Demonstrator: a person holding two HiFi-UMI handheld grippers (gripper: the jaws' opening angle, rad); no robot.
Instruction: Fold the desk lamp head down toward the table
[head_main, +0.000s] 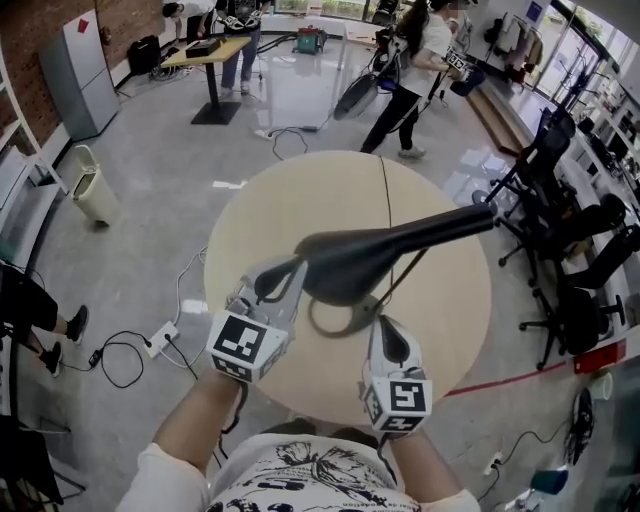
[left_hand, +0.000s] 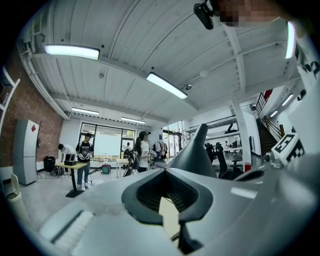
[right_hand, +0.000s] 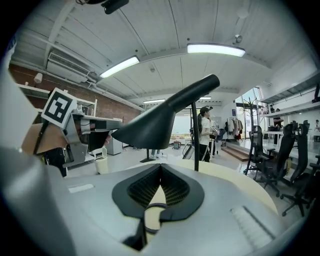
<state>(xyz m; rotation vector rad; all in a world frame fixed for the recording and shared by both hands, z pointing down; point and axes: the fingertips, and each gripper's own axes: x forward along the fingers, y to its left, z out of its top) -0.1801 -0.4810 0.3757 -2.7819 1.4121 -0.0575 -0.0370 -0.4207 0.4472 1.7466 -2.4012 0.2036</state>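
The slim black desk lamp head (head_main: 400, 245) sits just beside the left gripper (left_hand: 160, 172) (contact unclear) and above the right gripper (right_hand: 160, 167). Both pairs of fingers are clenched on nothing.

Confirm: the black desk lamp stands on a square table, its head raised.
Wrong shape: the table is round, not square, as the head view shows. The black desk lamp does stand on it, head raised.

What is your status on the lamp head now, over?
Left gripper shut, empty, by near end of lamp head. Right gripper shut, empty, below it. Head up off table, not yet folded. Dark ring on table beneath.
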